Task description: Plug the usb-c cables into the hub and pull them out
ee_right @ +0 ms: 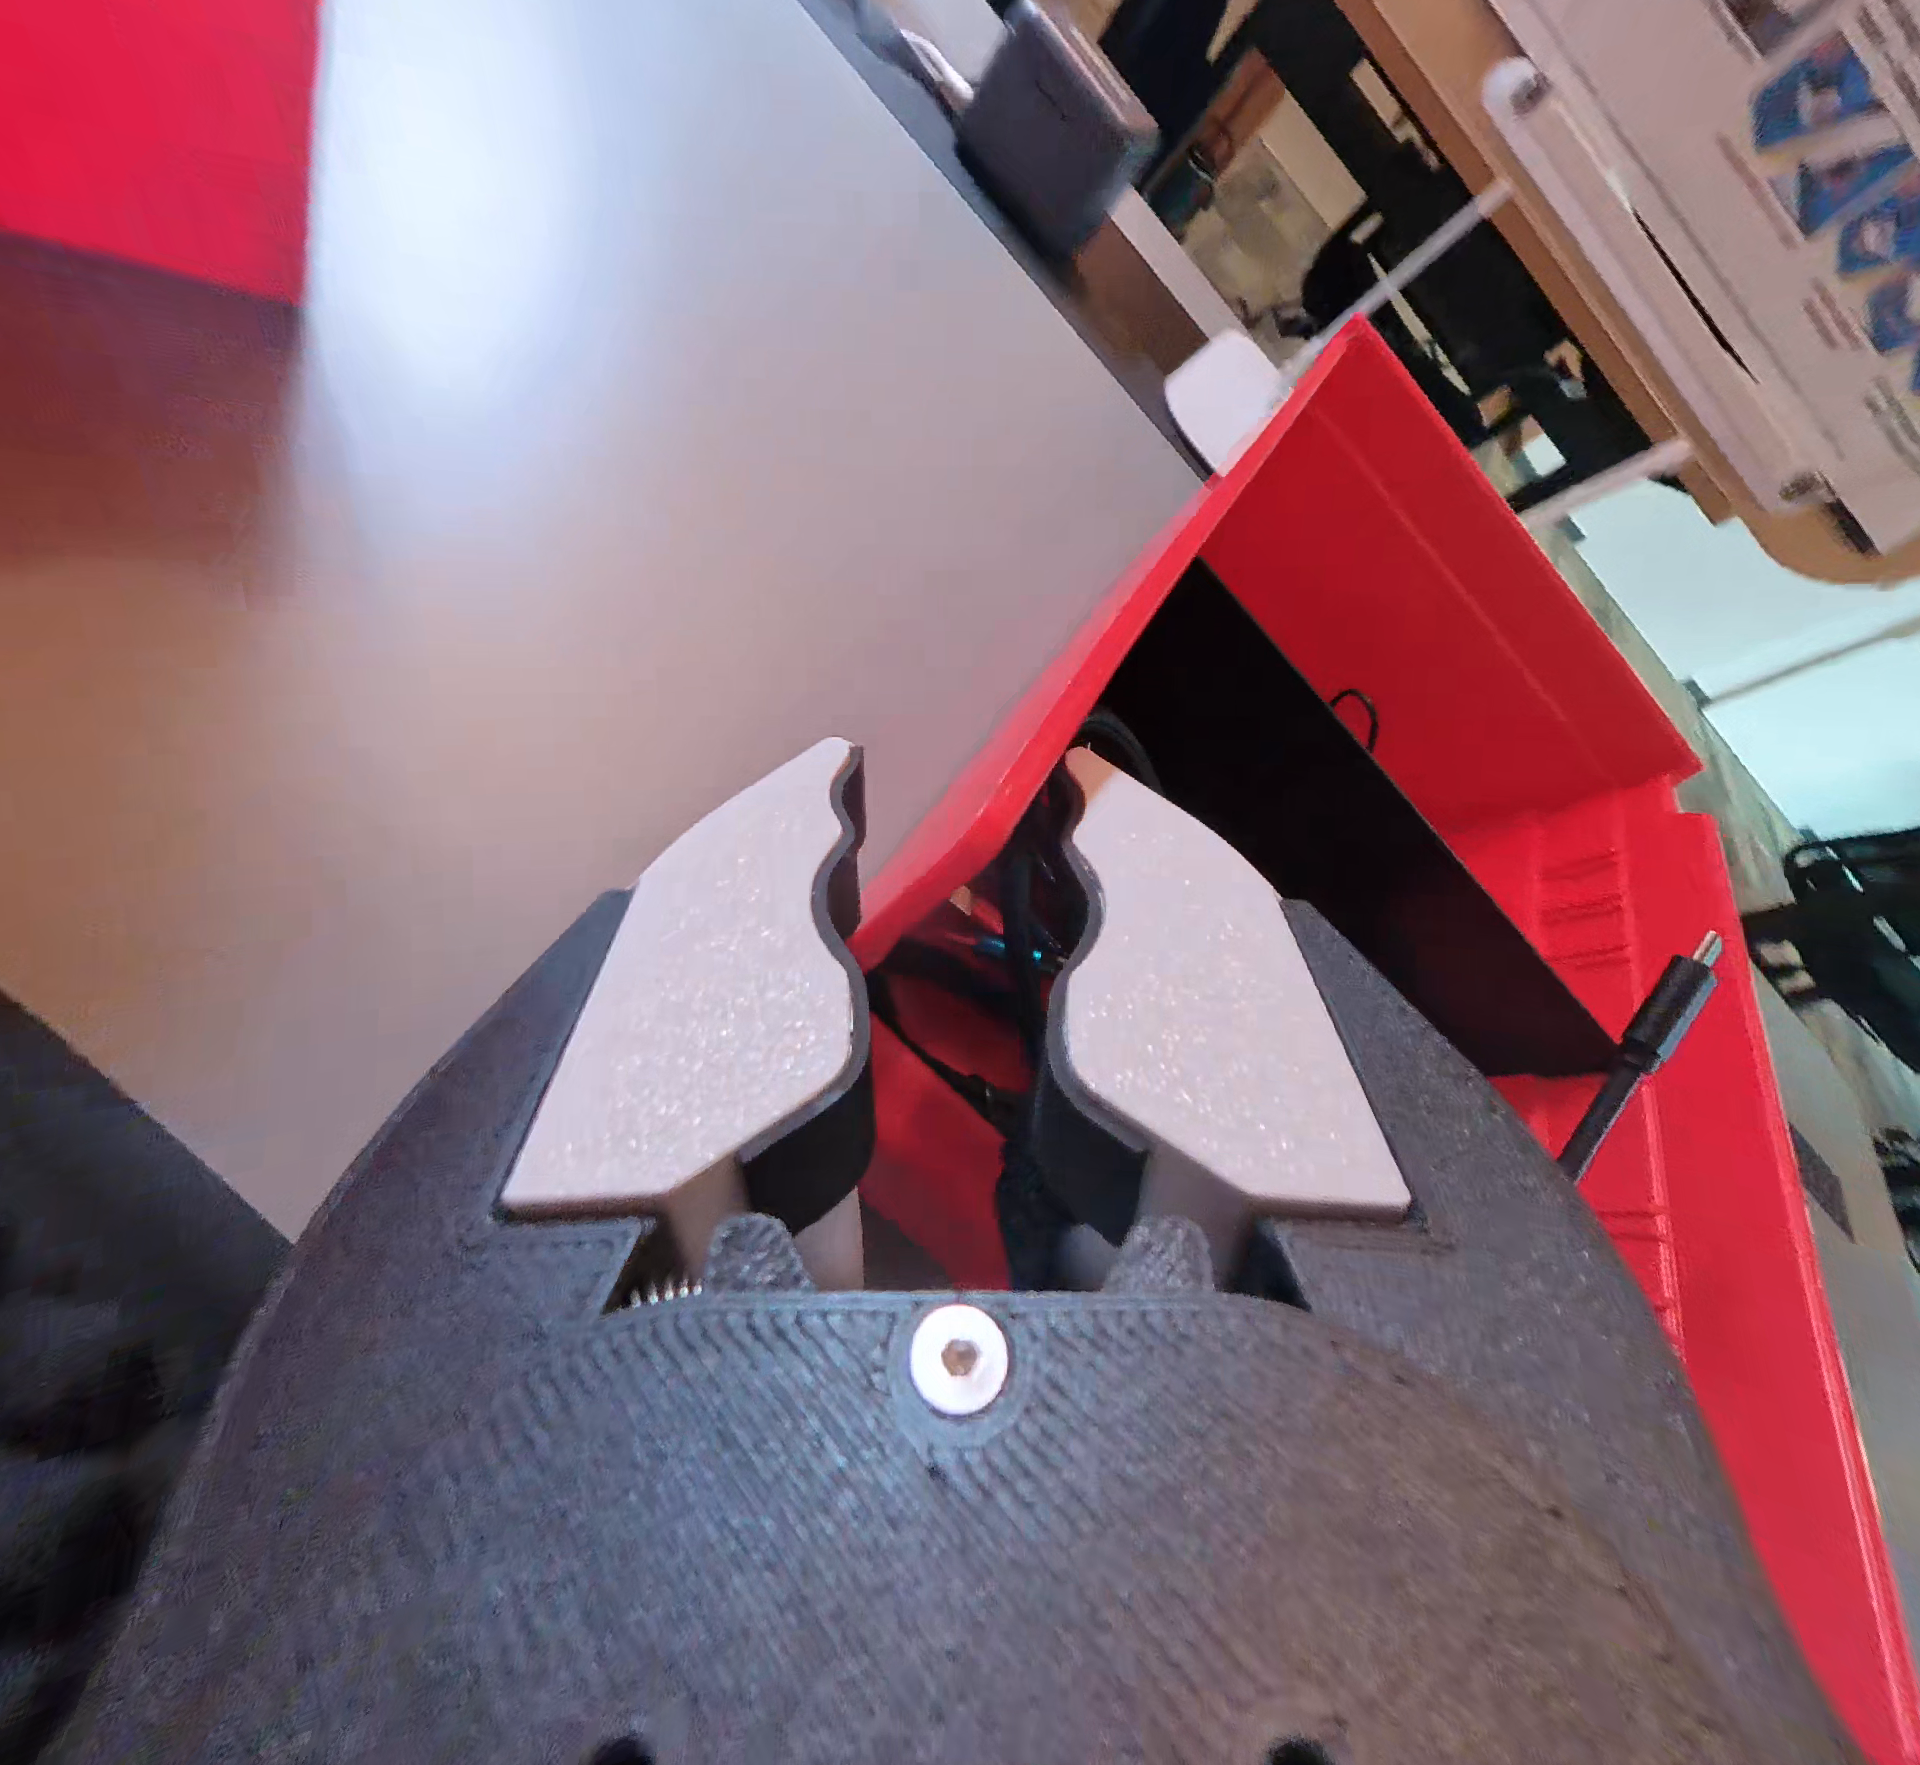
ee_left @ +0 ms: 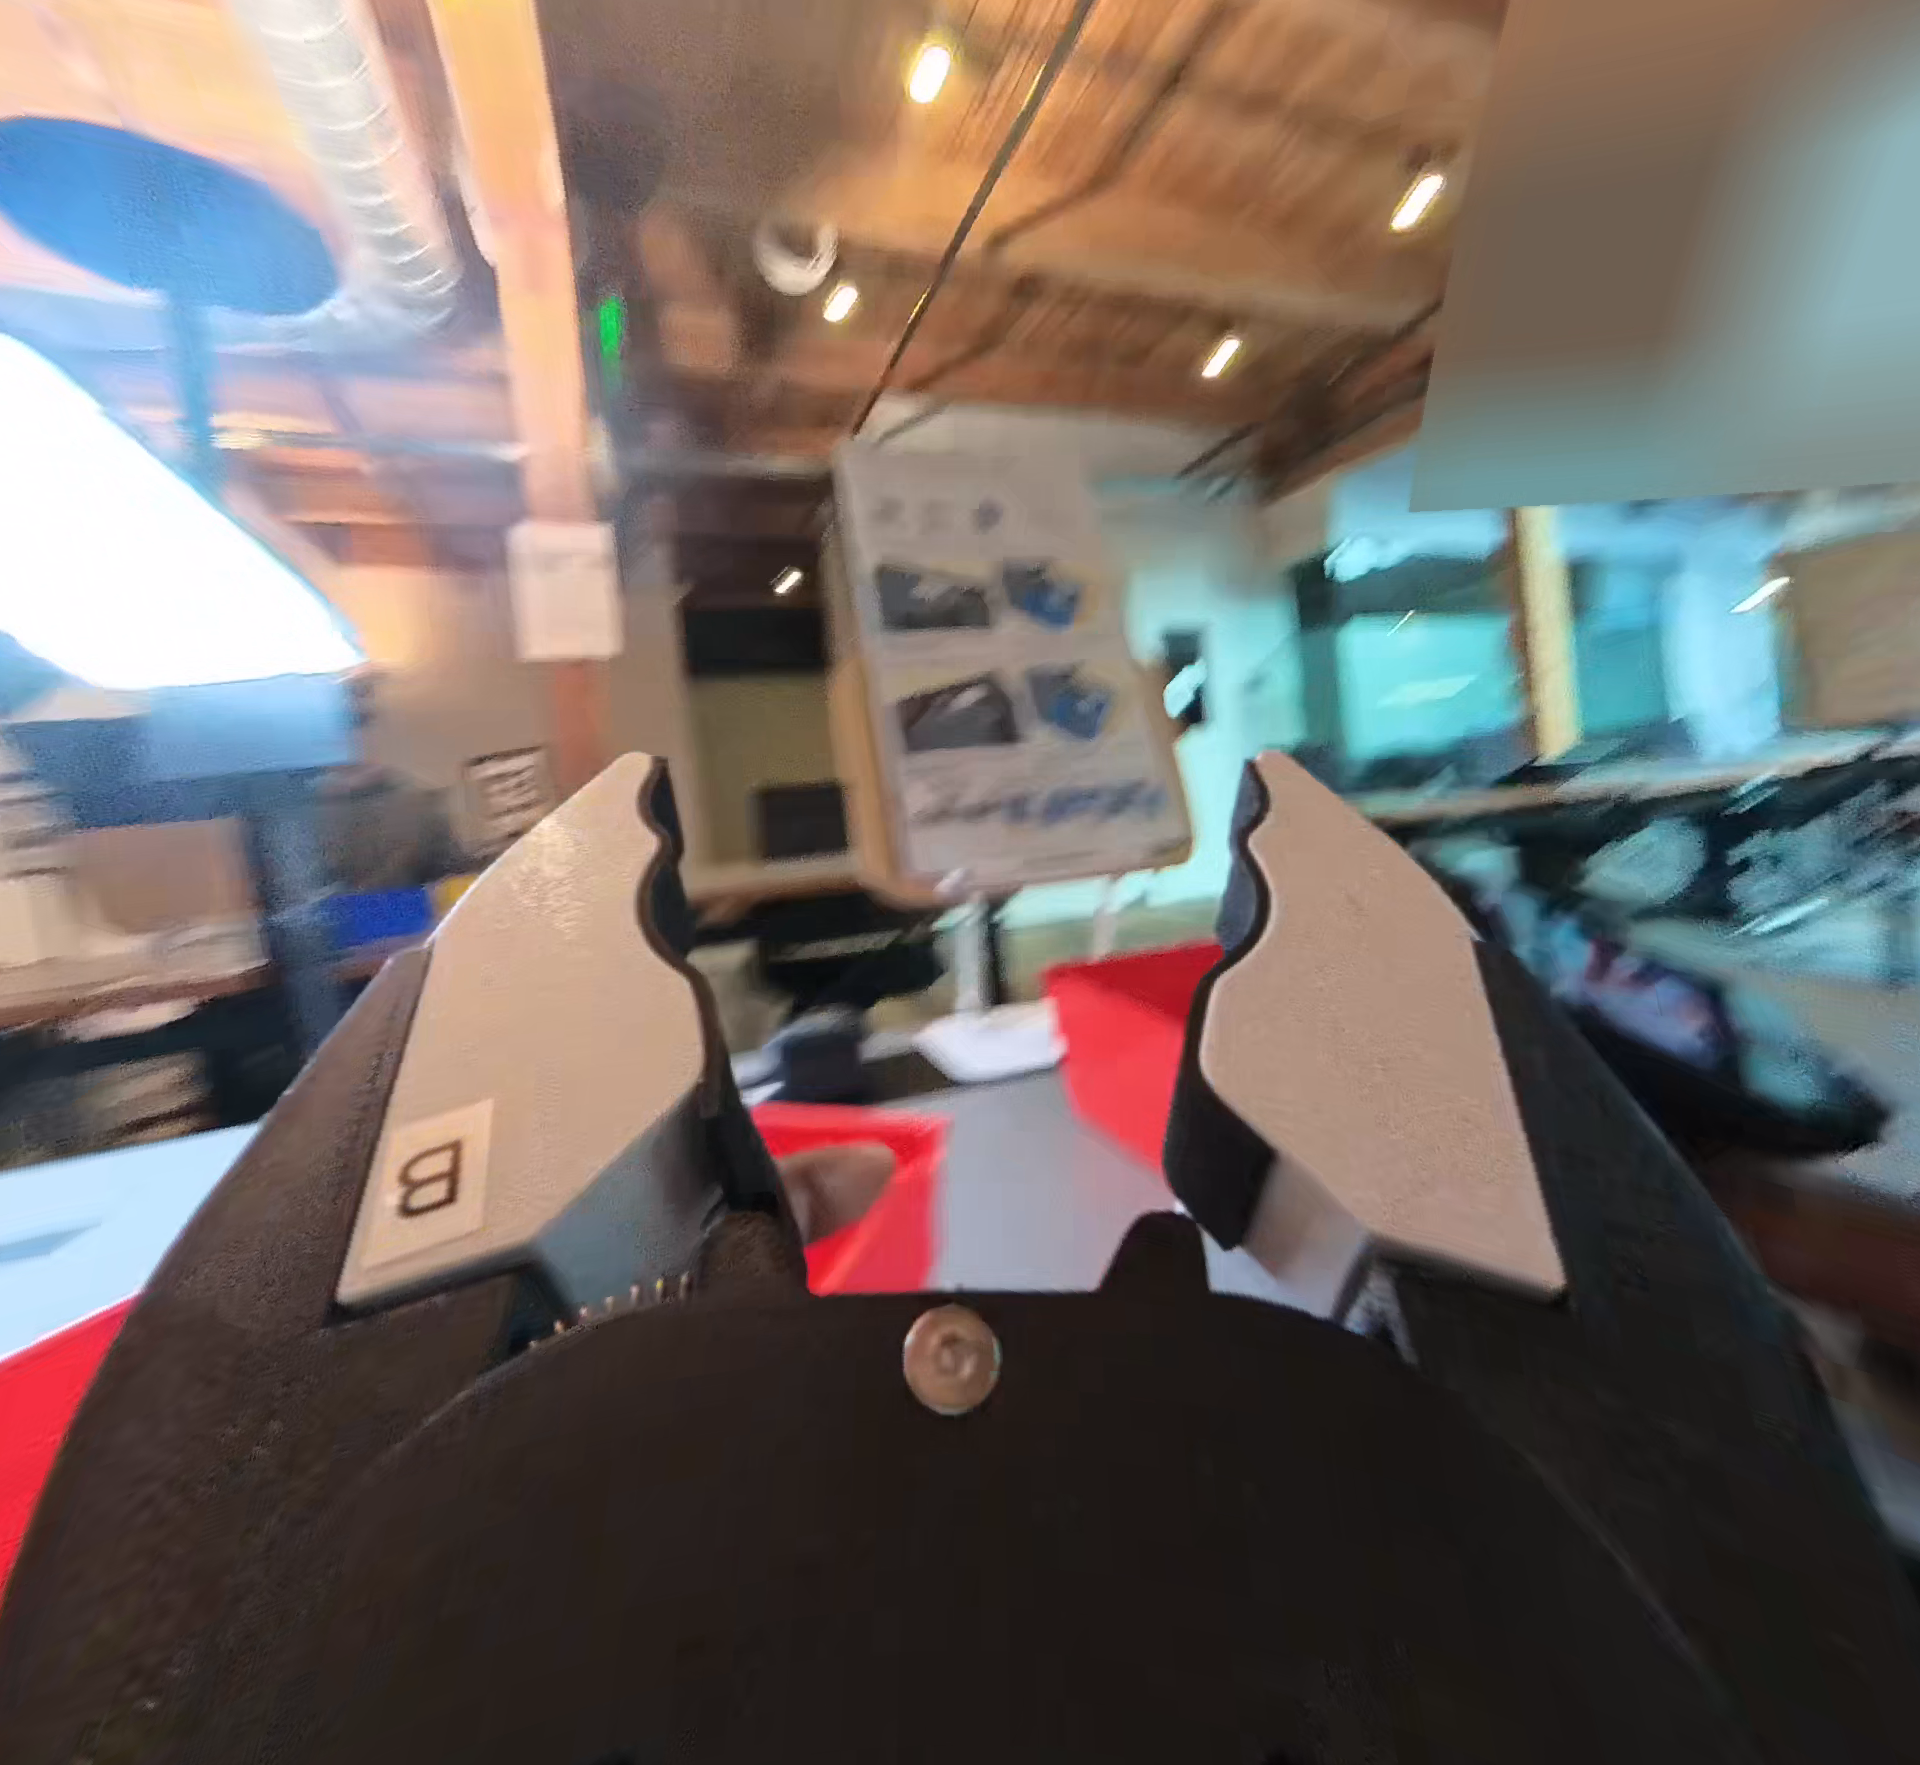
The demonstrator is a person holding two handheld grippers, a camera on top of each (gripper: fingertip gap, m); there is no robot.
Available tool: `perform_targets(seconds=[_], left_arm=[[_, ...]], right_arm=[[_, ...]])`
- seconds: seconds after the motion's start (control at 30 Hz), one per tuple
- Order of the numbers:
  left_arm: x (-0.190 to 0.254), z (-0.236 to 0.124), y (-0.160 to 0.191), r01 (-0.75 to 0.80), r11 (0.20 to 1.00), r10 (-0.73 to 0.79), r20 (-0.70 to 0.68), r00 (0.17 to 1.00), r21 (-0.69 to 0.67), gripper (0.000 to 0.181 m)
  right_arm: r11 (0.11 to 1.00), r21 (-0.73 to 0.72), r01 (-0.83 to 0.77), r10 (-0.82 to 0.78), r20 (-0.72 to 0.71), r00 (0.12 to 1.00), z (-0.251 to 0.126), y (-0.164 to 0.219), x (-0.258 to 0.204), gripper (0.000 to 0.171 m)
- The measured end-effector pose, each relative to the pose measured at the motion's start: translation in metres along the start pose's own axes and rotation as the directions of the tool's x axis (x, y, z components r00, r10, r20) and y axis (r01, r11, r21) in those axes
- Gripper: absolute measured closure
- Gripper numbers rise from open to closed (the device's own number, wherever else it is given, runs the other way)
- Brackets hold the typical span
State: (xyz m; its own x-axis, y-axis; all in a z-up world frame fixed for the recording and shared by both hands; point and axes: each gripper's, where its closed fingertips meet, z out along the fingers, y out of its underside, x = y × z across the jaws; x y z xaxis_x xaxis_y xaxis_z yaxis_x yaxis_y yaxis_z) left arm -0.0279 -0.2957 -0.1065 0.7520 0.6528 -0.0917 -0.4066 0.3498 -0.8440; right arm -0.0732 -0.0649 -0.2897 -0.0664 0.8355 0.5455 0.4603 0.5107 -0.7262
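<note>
In the right wrist view my right gripper (ee_right: 966,765) hangs over the near corner of a red bin (ee_right: 1403,624). Its jaws stand partly apart. A bundle of black cables (ee_right: 1023,894) lies in the bin and shows in the gap, close to the right finger; I see no grip on it. One black cable with a USB-C plug (ee_right: 1673,998) sticks up over the bin's right wall. In the blurred left wrist view my left gripper (ee_left: 956,801) is wide open and empty, raised and pointing across the room. I cannot pick out the hub for certain.
A grey table (ee_right: 623,365) carries a dark grey box (ee_right: 1049,126) and a white flat object (ee_right: 1216,396) at its far edge. A black panel (ee_right: 1351,832) stands inside the bin. Two red bins (ee_left: 1122,1019) (ee_left: 873,1185) show below the left gripper. A poster board (ee_left: 1008,666) stands behind. My right fingertips sit around 30 centimeters from my left ones.
</note>
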Motion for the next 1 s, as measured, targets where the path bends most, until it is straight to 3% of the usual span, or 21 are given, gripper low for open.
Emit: perform_targets(seconds=[0.07, 0.17, 0.3, 0.4, 0.53, 0.7, 0.83, 0.9, 0.93, 1.0], left_arm=[[-0.037, -0.022, 0.012, -0.095, 0.978, 0.113, 0.088, 0.99, -0.188, 0.088], [-0.083, -0.064, 0.028, -0.103, 0.895, 0.196, 0.175, 0.965, -0.435, 0.089], [-0.119, -0.101, 0.008, -0.019, 0.918, 0.15, 0.302, 0.941, -0.397, 0.1], [-0.131, -0.122, 0.018, 0.119, 0.892, 0.044, 0.347, 0.937, -0.436, 0.103], [-0.13, -0.145, 0.051, 0.205, 0.775, 0.003, 0.329, 0.944, -0.598, 0.103], [-0.112, -0.155, 0.079, 0.286, 0.653, -0.117, 0.28, 0.953, -0.701, 0.104], [-0.086, -0.149, 0.086, 0.266, 0.616, -0.199, 0.181, 0.963, -0.742, 0.106], [-0.064, -0.141, 0.087, 0.271, 0.603, -0.298, 0.104, 0.949, -0.75, 0.11], [-0.05, -0.139, 0.09, 0.273, 0.579, -0.354, 0.065, 0.933, -0.768, 0.104], [-0.039, -0.135, 0.094, 0.22, 0.571, -0.352, 0.006, 0.936, -0.791, 0.104]], right_arm=[[1.0, 0.021, 0.005, -0.006, 0.042, 0.999, 0.007, -0.016, -0.016, 0.136], [0.999, 0.034, 0.01, -0.013, 0.097, 0.995, 0.017, -0.037, -0.037, 0.135], [0.998, 0.068, 0.014, -0.023, 0.134, 0.991, 0.026, -0.062, -0.062, 0.134], [0.996, 0.092, 0.004, -0.02, 0.18, 0.983, 0.033, -0.078, -0.079, 0.133], [0.994, 0.112, -0.011, -0.017, 0.247, 0.969, 0.044, -0.096, -0.096, 0.13], [0.988, 0.153, -0.021, -0.027, 0.308, 0.951, 0.056, -0.113, -0.11, 0.13], [0.98, 0.199, -0.03, -0.045, 0.359, 0.932, 0.065, -0.121, -0.112, 0.13], [0.974, 0.223, -0.046, -0.046, 0.392, 0.919, 0.068, -0.122, -0.112, 0.13], [0.971, 0.235, -0.05, -0.05, 0.401, 0.915, 0.069, -0.122, -0.111, 0.13], [0.963, 0.266, -0.047, -0.066, 0.402, 0.913, 0.067, -0.122, -0.107, 0.13]])
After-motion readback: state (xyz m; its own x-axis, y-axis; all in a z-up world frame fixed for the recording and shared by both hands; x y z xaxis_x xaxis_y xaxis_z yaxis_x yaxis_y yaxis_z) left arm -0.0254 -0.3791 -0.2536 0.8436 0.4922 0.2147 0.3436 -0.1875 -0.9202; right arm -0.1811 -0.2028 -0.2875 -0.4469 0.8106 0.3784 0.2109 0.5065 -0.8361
